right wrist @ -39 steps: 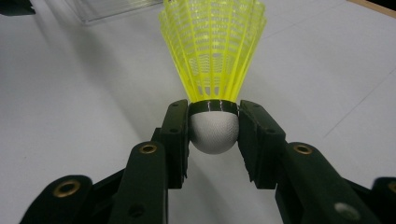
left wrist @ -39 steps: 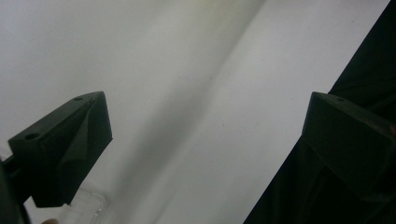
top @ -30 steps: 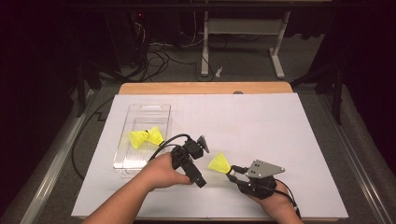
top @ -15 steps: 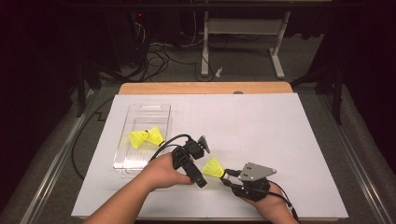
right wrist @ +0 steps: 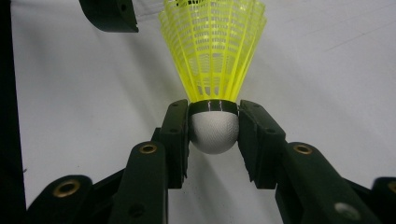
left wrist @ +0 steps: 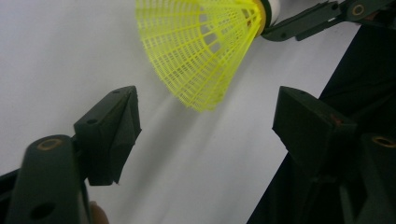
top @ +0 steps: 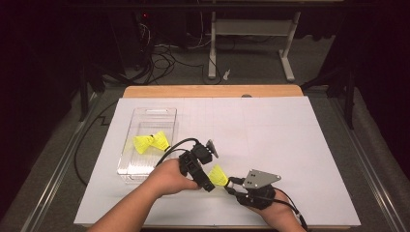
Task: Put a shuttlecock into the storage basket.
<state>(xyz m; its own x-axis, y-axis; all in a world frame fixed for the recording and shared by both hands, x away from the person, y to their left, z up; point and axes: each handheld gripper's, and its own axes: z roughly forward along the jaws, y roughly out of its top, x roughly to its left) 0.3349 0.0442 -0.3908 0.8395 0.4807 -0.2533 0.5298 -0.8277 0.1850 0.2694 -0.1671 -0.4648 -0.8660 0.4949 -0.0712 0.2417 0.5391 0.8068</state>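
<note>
Shuttlecock (top: pixel 218 175): lower centre of the high view, above the desk (top: pixel 290 145); shifted left since a second ago.
Right hand-held gripper (top: pixel 233 182): clamped on its white cork.
Left hand-held gripper (top: pixel 207 182): jaws apart, just been closing; skirt seemingly between them, untouched.
Clear tray (top: pixel 145 116): left, two shuttlecocks (top: pixel 152 143) unmoved.

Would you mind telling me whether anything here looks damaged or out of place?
Nothing stands out. The right claw grips a shuttlecock squarely by its cork, skirt intact; two more lie in the clear box.
</note>
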